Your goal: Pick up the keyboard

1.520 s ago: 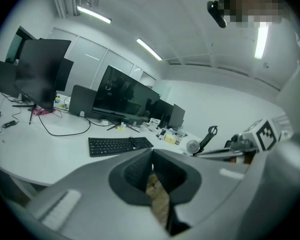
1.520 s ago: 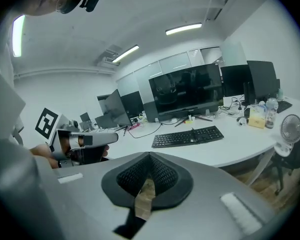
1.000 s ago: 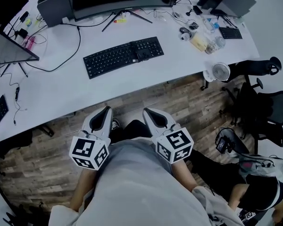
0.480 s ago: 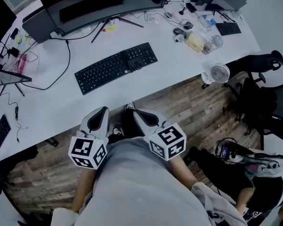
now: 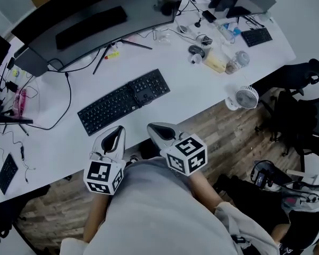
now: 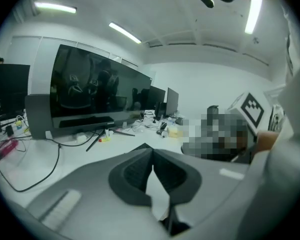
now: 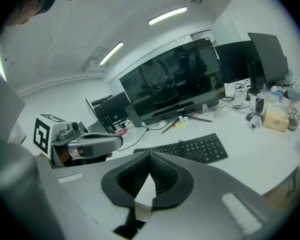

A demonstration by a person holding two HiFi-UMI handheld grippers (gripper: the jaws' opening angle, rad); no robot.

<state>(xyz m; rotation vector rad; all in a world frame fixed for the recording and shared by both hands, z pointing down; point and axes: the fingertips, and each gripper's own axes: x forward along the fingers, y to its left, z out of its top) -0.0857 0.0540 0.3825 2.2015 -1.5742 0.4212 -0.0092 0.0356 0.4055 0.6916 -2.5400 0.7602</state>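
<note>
The black keyboard (image 5: 123, 102) lies slanted on the white desk (image 5: 202, 89), in front of the big curved monitor (image 5: 85, 9). My left gripper (image 5: 118, 130) is over the desk's near edge, just short of the keyboard's front side, and it is shut with nothing in it. My right gripper (image 5: 151, 126) is beside it, also at the desk edge, shut and empty. In the right gripper view the keyboard (image 7: 190, 148) shows past the shut right gripper (image 7: 150, 159), with the left gripper (image 7: 92, 144) off to the left. The left gripper view looks over the shut left gripper (image 6: 152, 156) toward the monitor (image 6: 95, 91).
A small white fan (image 5: 248, 96) is clipped at the desk's right edge. A mouse (image 5: 195, 49), a bottle (image 5: 237, 61) and a second keyboard (image 5: 255, 36) lie at the far right. A cable (image 5: 64, 102) runs left of the keyboard. Black office chairs (image 5: 303, 110) stand to the right.
Both grippers have moved forward from over the floor to the desk's near edge, close to the keyboard. Both stay shut.
</note>
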